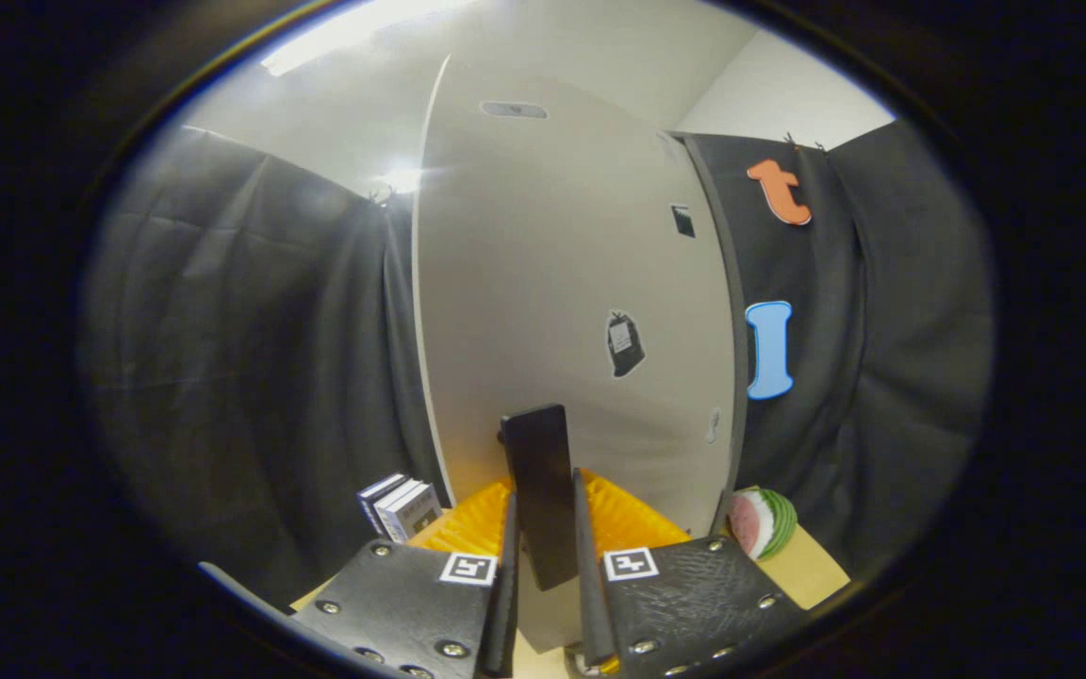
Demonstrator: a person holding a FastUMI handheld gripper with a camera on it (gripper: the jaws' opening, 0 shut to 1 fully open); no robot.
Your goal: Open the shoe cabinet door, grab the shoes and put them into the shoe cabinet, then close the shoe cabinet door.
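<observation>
The shoe cabinet door is a tall pale grey panel standing right in front of me, with a few small stickers on it. Its black upright bar handle sits between my fingers. My gripper is shut on this handle, with one finger pressing its left side and the other finger its right. A dark strip runs down the door's right edge. Whether the door stands ajar I cannot tell.
Several upright books stand low to the left of the door. A watermelon slice toy lies on the light wooden surface at the door's right foot. Black cloth walls hang on both sides.
</observation>
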